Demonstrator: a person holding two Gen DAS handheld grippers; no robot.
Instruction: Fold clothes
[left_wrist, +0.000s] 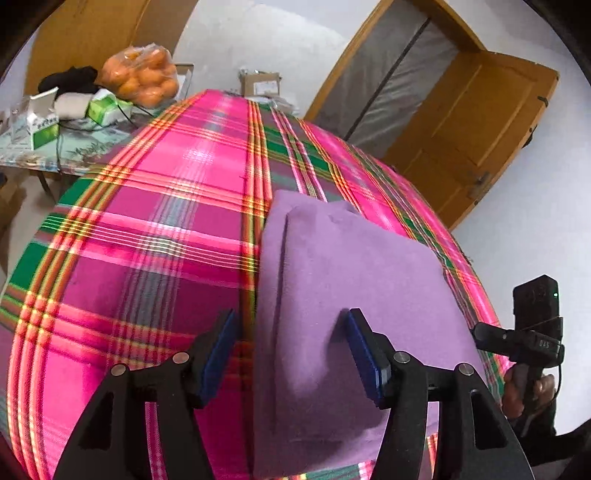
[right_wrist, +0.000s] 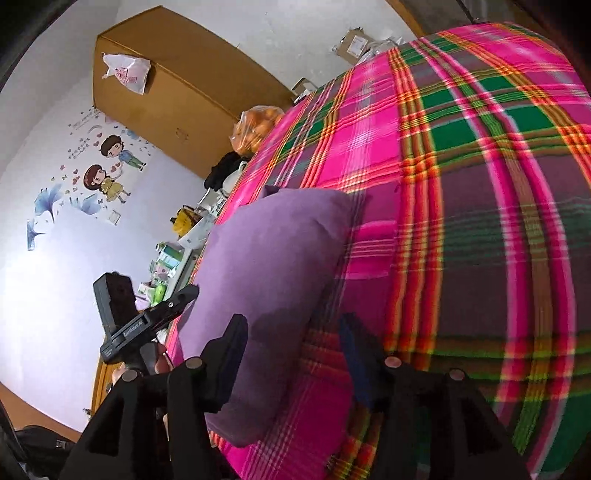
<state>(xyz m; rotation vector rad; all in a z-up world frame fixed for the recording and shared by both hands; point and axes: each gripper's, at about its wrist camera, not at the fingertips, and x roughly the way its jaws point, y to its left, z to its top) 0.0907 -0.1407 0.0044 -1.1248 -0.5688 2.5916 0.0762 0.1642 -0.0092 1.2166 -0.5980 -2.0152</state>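
**Both tongs spread over the folded purple cloth**

Plainly, the left gripper (left_wrist: 291, 354) pointed down and forward over the bed with its blue-padded fingers (left_wrist: 365, 354) spread wide apart. The near left edge of the folded purple garment (left_wrist: 343, 295) ran up between them; the right pad sat against the top of the cloth and the left pad stood clear over the plaid bedspread (left_wrist: 147, 221), so nothing was pinched. The right gripper (right_wrist: 295, 354) was tilted down and rolled to one side, its jaws likewise spread, with the near right edge of the garment (right_wrist: 273, 258) and a strip of bedspread (right_wrist: 480, 221) between them; its left finger lay just beside the cloth without clamping it.

At the right edge of the left wrist view, a hand (left_wrist: 524, 387) held the handle of the other tool. On that tool a small display showed digits too small to read.

The garment lay folded flat on the bedspread near the bed's near edge. Beyond the bed stood a side table (left_wrist: 44, 155) with green-and-white cartons (left_wrist: 40, 129), their print unreadable, and a bag of oranges (left_wrist: 144, 77).
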